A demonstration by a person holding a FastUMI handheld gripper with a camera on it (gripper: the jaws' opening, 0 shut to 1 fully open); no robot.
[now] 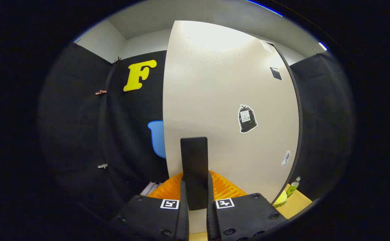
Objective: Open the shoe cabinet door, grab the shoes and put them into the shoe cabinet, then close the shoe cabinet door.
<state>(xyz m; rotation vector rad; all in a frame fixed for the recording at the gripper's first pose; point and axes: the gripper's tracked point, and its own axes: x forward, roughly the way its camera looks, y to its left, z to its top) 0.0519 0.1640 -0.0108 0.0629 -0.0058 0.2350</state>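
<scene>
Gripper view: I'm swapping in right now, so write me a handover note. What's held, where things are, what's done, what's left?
Claw: shut on the dark door handle, fingers pressing either side.
Cabinet door: pale panel right ahead of the fingers; how far it is open cannot be told.
A green bottle stands beyond the door's right edge.
Left: shoes into the cabinet, then close the door.

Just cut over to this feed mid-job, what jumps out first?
A big pale cabinet door rises right ahead of the gripper, whose fingers are closed on a dark upright handle at the door's near edge. The door carries a black bag-shaped sticker beyond the fingers. Past its far edge, low down, a small green bottle stands on a wooden surface.
</scene>
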